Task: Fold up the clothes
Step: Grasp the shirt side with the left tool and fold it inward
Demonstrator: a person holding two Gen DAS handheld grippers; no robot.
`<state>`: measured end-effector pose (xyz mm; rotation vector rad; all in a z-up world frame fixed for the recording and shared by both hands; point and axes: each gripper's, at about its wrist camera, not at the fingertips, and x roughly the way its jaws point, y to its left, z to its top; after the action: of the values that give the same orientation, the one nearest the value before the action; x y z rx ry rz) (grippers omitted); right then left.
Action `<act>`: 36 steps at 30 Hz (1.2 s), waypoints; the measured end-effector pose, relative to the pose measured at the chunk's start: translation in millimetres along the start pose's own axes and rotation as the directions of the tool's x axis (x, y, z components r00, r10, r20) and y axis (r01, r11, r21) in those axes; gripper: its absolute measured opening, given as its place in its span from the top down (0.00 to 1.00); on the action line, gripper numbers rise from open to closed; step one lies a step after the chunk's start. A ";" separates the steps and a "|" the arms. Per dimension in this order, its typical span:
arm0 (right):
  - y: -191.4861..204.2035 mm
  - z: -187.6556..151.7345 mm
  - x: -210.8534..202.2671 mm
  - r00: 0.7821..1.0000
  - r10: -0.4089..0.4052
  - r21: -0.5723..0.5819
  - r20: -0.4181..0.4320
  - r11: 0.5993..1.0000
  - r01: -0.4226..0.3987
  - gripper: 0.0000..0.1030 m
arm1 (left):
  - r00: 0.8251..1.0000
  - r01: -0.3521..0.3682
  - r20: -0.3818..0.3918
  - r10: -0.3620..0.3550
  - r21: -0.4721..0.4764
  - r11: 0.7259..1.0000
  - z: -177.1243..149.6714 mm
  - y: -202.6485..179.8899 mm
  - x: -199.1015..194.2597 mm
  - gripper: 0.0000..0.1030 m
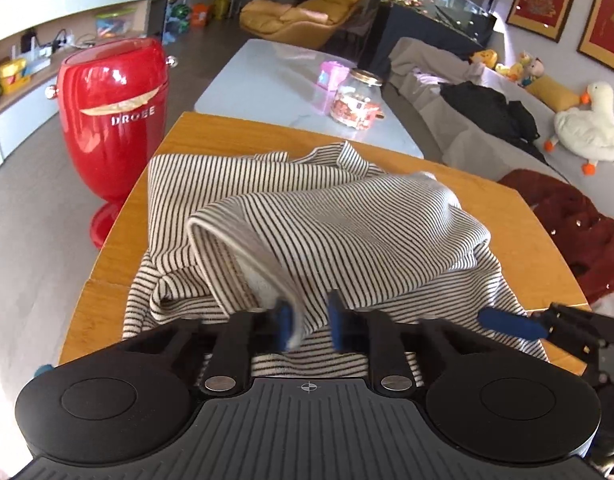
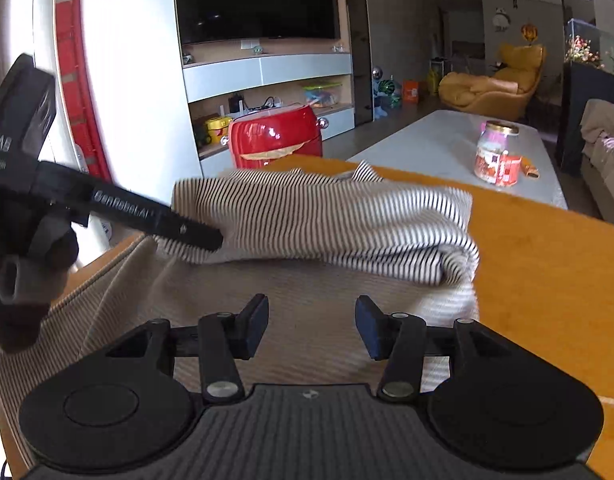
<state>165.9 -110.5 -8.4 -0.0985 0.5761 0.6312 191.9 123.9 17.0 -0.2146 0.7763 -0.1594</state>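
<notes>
A black-and-white striped shirt (image 1: 307,216) lies crumpled and partly folded over on the orange wooden table (image 1: 211,136). My left gripper (image 1: 311,326) is at the shirt's near edge. Its blue pads are blurred and close together, with a hemmed fold of the shirt pinched between them. In the right wrist view the shirt (image 2: 327,216) forms a thick roll across the table (image 2: 547,280). The left gripper's black finger (image 2: 195,232) rests against its left end. My right gripper (image 2: 311,328) hovers open just over the flat near part of the shirt, with nothing between its pads.
A red pedestal stool (image 1: 111,120) stands left of the table. Beyond the table is a white coffee table (image 1: 275,76) with a glass jar (image 1: 357,100). To the right, a grey sofa (image 1: 467,140) holds dark clothes, a plush goose (image 1: 587,128) and a dark red garment (image 1: 579,232).
</notes>
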 end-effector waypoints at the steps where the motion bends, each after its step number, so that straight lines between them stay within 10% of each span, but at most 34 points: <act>1: 1.3 -3.0 -2.8 1.000 0.003 0.002 0.019 1.000 -0.003 0.41 | 1.000 -0.002 0.016 0.002 0.022 1.000 1.9 -2.6 -5.3 0.94; 3: 1.2 0.0 -5.4 0.999 0.016 0.006 0.036 1.000 -0.016 0.26 | 0.995 -0.032 0.102 0.023 0.087 0.996 10.6 -9.4 -25.3 0.94; 8: 1.9 2.1 -5.4 0.999 0.029 0.010 0.031 1.000 -0.030 0.26 | 0.966 -0.101 0.250 0.063 0.140 0.985 45.4 -7.6 -57.6 0.94; 14: 3.3 3.4 -3.0 1.000 0.013 0.012 0.004 1.000 -0.013 0.23 | 0.978 -0.197 0.098 0.185 0.130 0.972 35.8 24.0 -3.3 0.92; 19: -0.8 6.7 4.3 0.999 -0.004 0.049 -0.044 0.999 0.006 0.22 | 0.968 -0.243 0.101 0.231 0.137 0.960 15.6 41.8 -7.2 0.66; 27: 7.2 8.3 -0.3 0.997 -0.082 0.023 -0.003 0.996 0.082 0.22 | 0.973 -0.101 0.216 0.078 0.097 0.990 25.3 35.3 -55.7 0.44; 32: 4.8 44.6 -12.8 0.976 -0.128 0.082 0.176 0.990 0.115 0.22 | 0.986 -0.025 0.167 0.007 0.106 0.994 23.9 20.2 -19.7 0.30; 36: -29.8 73.0 26.8 0.983 -0.126 0.261 0.136 0.961 0.087 0.22 | 0.994 -0.024 0.110 0.018 0.051 0.998 22.5 25.0 17.0 0.30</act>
<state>235.8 -101.6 36.0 0.1579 0.4960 0.4512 221.4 147.3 14.9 -0.1642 0.6644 -0.1465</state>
